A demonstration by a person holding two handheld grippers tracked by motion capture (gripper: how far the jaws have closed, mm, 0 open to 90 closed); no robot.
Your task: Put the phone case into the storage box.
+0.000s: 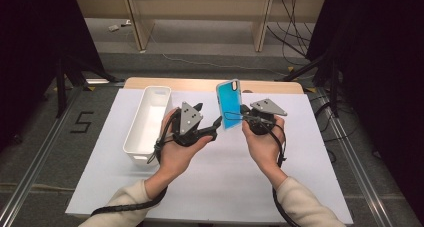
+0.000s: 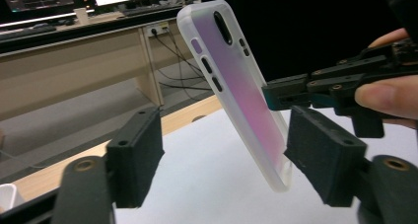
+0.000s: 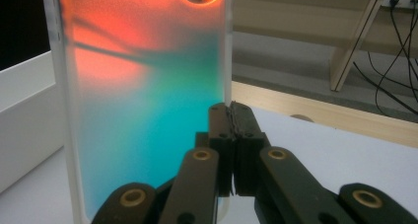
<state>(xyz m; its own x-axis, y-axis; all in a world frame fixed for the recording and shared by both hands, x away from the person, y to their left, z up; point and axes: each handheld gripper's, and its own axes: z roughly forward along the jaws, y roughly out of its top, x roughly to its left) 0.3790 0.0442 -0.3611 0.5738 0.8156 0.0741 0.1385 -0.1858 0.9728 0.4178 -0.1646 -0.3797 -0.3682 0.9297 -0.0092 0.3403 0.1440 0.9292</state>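
Phone case (image 1: 230, 104), translucent, teal-to-orange

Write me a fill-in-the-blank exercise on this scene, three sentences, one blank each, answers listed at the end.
1. The right gripper is shut on the edge of a phone ____.
2. The left gripper has its jaws ____ on either side of the case, not pressing it.
3. The white bin lies at the table's ____ side in the high view.

Missing words: case; open; left
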